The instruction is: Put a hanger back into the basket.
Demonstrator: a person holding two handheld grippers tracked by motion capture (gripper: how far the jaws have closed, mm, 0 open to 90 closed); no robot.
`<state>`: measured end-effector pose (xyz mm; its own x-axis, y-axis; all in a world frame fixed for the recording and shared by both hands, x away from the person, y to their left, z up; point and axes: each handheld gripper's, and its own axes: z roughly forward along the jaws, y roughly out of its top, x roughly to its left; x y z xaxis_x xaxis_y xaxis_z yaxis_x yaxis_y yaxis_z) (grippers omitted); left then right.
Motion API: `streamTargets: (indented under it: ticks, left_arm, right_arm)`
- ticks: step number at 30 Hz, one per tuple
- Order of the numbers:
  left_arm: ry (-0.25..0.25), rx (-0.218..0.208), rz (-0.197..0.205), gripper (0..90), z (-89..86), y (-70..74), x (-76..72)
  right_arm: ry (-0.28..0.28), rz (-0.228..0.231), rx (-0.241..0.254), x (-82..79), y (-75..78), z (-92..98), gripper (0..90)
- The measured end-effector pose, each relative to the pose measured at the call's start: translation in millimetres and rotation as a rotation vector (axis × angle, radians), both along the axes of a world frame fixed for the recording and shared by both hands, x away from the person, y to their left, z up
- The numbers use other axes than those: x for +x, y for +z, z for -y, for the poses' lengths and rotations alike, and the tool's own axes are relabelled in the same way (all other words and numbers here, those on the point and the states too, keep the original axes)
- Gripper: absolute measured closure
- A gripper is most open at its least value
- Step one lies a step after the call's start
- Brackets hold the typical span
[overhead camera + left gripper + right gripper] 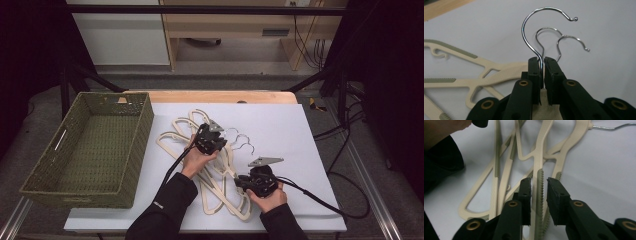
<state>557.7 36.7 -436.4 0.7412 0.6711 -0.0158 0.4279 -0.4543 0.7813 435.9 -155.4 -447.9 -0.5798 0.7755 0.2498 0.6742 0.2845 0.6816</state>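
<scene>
Several cream plastic hangers [218, 176] with grey ribbed strips lie tangled in a pile on the white board [292, 127]. My left gripper [223, 142] [542, 60] is shut on the wire hook [530, 22] of one hanger, just above its neck. Two more hooks [571, 38] curl behind it. My right gripper [240, 181] [539, 182] is open near the front of the pile. Its jaws straddle a hanger arm [539, 165] along its ribbed strip, with a narrow gap on the right side.
A green woven basket [137, 145] stands at the left, partly on the board, with nothing visible inside. The wooden table edge [215, 96] runs behind the board. Black cables [320, 200] trail off to the right. The person's sleeve [441, 162] lies left of the pile.
</scene>
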Motion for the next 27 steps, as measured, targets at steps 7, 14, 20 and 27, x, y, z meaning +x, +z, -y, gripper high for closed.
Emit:
streamTargets:
  ticks: [7,14,20,27]
  left_arm:
    - [-0.033,-0.026,0.068,88.5,-6.9,20.0,-23.6]
    - [-0.051,-0.043,0.11,88.5,-17.8,35.1,-44.1]
    - [-0.06,-0.064,0.122,88.1,-24.8,39.3,-53.4]
    - [-0.067,-0.072,0.133,83.3,-34.0,43.6,-60.8]
  right_arm:
    - [0.042,0.071,0.11,3.6,9.7,-1.1,58.0]
    - [0.048,0.099,0.178,21.4,18.7,-13.6,55.8]
    - [0.066,0.058,0.191,28.8,16.3,-25.5,66.2]
    - [0.096,0.005,0.224,31.9,17.8,-35.8,83.2]
